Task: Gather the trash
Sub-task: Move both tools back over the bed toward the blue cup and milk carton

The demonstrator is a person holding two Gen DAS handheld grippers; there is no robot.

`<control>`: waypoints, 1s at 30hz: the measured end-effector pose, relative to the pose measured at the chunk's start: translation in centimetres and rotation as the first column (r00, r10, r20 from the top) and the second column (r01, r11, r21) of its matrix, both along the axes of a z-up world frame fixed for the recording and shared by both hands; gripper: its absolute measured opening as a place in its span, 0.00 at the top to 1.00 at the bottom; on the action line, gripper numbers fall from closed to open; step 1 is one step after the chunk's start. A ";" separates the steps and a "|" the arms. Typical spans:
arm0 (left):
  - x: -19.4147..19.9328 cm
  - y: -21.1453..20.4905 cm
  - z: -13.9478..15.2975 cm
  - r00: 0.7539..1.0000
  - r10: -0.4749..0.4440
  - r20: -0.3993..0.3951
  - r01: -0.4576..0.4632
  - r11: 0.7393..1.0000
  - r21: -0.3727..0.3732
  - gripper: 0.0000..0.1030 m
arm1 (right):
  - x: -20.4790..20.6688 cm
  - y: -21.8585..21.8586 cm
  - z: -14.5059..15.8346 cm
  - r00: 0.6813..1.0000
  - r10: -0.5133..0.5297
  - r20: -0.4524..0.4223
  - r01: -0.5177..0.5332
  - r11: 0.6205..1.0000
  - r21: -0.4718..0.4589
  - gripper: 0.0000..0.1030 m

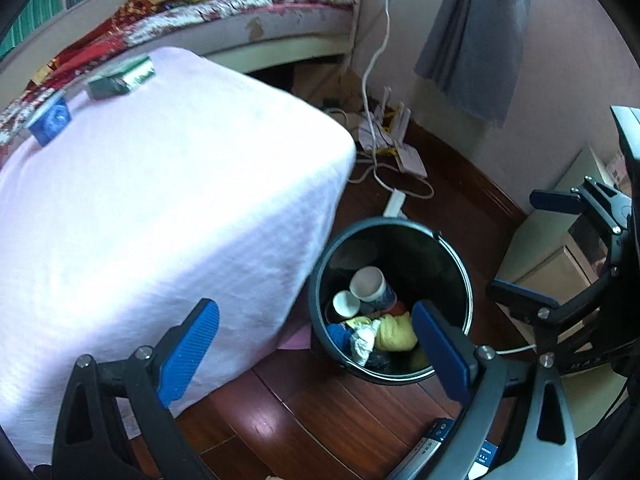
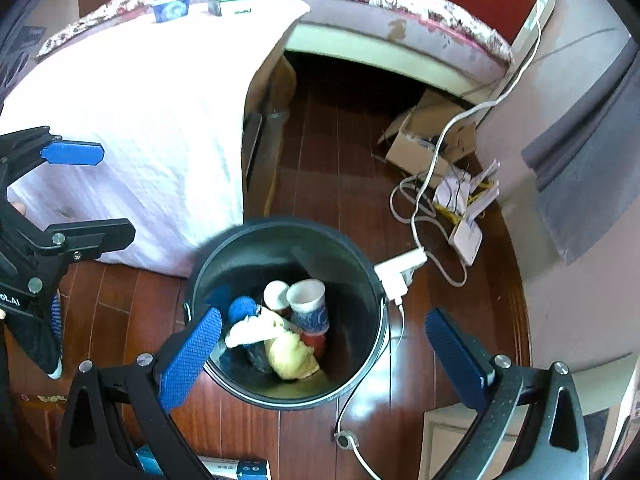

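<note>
Paper cups and crumpled waste are already gathered in the black bin (image 2: pixel 288 316) on the floor; both the left gripper (image 1: pixel 316 354) and right gripper (image 2: pixel 324 360) are spread and empty; a green box (image 1: pixel 122 77) and blue box (image 1: pixel 50 120) are left on the covered table (image 1: pixel 160 200)

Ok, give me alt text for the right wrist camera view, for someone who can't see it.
An open, empty blue-padded right gripper hangs over a round black trash bin on a wooden floor, holding paper cups, yellow cloth and crumpled white tissue. A pink-draped table stands behind, the open left gripper beside it.
</note>
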State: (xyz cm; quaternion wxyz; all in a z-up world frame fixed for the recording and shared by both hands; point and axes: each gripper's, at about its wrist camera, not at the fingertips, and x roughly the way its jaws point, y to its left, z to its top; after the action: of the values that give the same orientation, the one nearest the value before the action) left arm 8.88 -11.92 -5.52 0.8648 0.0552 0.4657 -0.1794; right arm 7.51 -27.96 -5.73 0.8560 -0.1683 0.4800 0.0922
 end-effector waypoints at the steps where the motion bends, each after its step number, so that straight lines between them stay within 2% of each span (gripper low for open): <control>1: 0.0 0.4 0.3 1.000 0.005 0.007 -0.005 1.000 -0.003 0.05 | 0.1 0.1 0.5 1.000 0.002 0.009 -0.002 1.000 0.007 0.00; 10: 0.1 4.0 3.3 0.993 0.090 0.078 -0.090 0.996 -0.004 0.05 | 1.9 3.1 4.4 0.995 0.041 0.094 -0.046 0.998 0.049 0.00; 16: 0.6 6.7 4.2 0.983 0.150 0.107 -0.150 0.989 -0.006 0.05 | 3.3 5.4 6.1 0.990 0.067 0.127 -0.078 0.994 0.081 0.00; 22: 1.2 10.1 4.7 0.968 0.218 0.122 -0.219 0.976 -0.012 0.05 | 4.7 8.1 7.4 0.985 0.079 0.155 -0.096 0.989 0.108 0.00; 25: 1.5 12.0 4.9 0.957 0.256 0.132 -0.256 0.966 -0.017 0.05 | 5.7 9.1 7.9 0.984 0.075 0.163 -0.100 0.983 0.156 0.00; 30: 2.3 14.7 5.1 0.942 0.306 0.141 -0.307 0.952 -0.011 0.05 | 7.3 11.6 8.7 0.970 0.090 0.227 -0.135 0.972 0.193 0.00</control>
State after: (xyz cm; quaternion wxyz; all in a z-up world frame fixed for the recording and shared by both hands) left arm 11.17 2.80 -0.46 0.9127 -0.0005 0.4071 -0.0358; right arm 14.79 -16.37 2.99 0.9094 -0.1146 0.3614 0.1711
